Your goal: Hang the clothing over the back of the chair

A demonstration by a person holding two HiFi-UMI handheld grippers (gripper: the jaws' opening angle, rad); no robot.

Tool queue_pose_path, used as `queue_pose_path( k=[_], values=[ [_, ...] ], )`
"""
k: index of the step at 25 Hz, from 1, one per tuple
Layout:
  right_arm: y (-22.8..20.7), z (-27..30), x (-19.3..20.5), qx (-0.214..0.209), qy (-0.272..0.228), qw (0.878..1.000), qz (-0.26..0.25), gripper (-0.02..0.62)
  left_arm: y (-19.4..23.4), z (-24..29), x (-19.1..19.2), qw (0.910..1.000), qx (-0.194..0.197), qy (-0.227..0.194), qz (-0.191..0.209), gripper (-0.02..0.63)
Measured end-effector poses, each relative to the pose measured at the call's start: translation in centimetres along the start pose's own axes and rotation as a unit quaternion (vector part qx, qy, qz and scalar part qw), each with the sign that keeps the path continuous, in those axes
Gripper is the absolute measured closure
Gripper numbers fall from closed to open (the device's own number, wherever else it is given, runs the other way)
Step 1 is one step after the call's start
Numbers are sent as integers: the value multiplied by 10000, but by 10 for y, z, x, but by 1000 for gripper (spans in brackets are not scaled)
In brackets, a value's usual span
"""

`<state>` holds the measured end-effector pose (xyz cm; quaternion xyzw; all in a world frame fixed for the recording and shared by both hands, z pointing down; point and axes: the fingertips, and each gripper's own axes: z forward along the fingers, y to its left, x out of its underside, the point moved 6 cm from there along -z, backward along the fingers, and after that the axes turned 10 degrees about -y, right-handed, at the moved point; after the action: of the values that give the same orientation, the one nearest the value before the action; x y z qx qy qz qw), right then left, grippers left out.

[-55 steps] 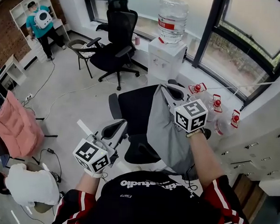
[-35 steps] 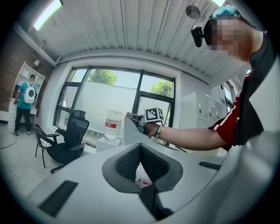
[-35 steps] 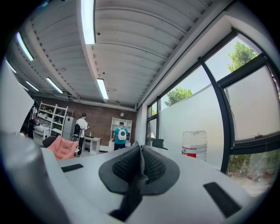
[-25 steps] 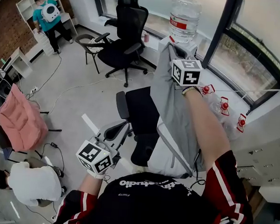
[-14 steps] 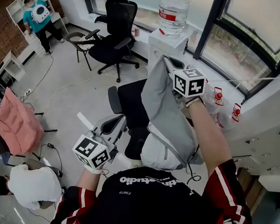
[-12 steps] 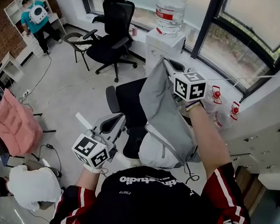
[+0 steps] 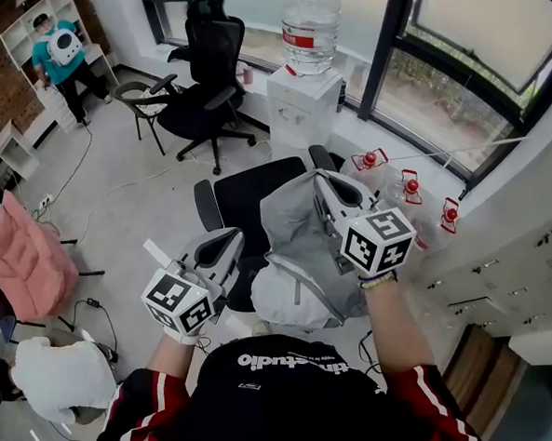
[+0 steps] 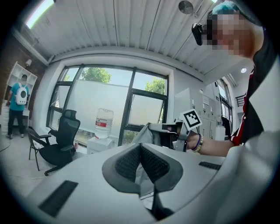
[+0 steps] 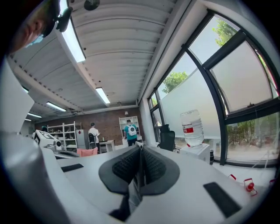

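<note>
At centre of the head view, the right gripper point(image 7: 323, 182), clamped on the grey garment point(image 7: 297, 253), has sunk since a second ago, and the cloth now bunches against the black chair point(image 7: 245, 199). The left gripper point(image 7: 220, 243), at 7 o'clock, is closed and empty. Grey floor point(image 7: 118, 205) spreads toward 10 o'clock, a water dispenser point(image 7: 302, 105) stands at 12, and the garment lies crumpled with its pale inside showing.

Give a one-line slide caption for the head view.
Right gripper holds grey garment over the black chair; left gripper empty.
</note>
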<state>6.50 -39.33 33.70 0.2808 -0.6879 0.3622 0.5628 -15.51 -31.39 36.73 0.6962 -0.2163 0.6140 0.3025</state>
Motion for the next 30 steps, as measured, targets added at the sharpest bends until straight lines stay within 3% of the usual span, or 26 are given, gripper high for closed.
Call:
queue_pose_path(
  k=[5, 10, 16, 30],
  values=[
    [14, -56, 21, -54, 318, 9993, 189, 577, -29, 5, 13, 10000, -36, 13, 68, 583],
    [22, -86, 45, -201, 820, 9964, 10, 575, -51, 2, 27, 9999, -102, 8, 88, 583],
    [24, -111, 56, -204, 765, 9967, -171, 570, -70, -1, 32, 9998, -132, 35, 169, 583],
    [19, -126, 59, -318, 428, 9985, -124, 367, -81, 15, 35, 9994, -84, 108, 310, 583]
  ],
)
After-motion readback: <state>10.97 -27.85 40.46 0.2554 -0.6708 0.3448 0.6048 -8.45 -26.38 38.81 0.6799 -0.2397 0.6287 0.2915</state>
